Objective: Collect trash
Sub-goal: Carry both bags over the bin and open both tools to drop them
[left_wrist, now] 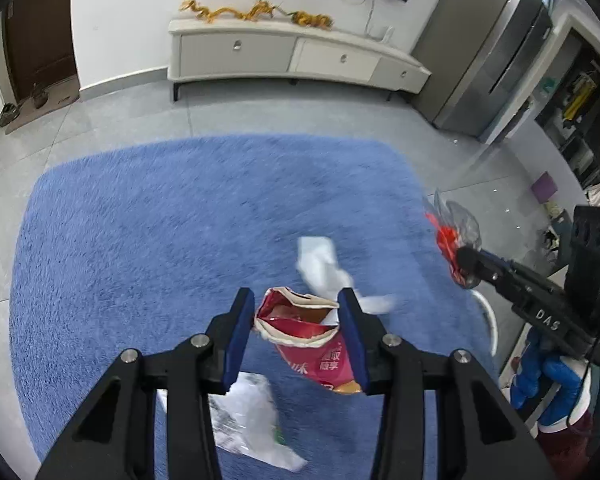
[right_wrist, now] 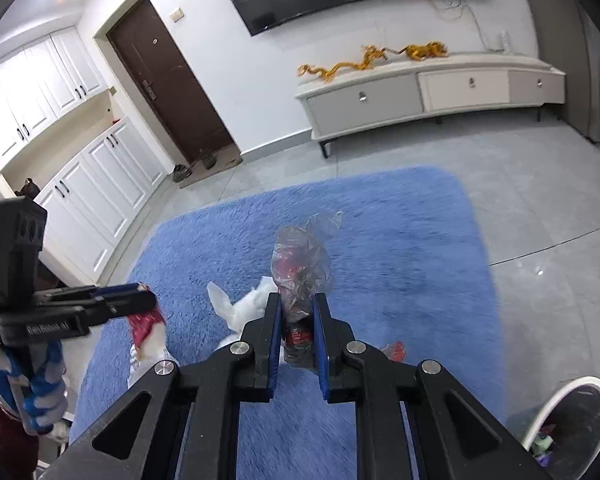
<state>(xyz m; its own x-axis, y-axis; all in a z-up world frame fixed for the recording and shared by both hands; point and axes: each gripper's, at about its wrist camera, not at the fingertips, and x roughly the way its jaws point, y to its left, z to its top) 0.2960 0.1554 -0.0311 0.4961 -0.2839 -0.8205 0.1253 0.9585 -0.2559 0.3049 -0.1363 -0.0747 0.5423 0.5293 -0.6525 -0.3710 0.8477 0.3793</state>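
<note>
My left gripper is shut on a red snack bag with a torn-open top, held above the blue rug. The right gripper is shut on a crumpled clear wrapper with red print, also lifted off the rug. The right gripper with its wrapper shows at the right of the left wrist view. The left gripper with the red bag shows at the left of the right wrist view. White tissue and a clear plastic bag lie on the rug.
A white-rimmed bin with a dark liner stands at the rug's right edge, some scraps inside. A small red scrap lies near it. A low TV cabinet lines the far wall, a grey fridge at right, white cupboards at left.
</note>
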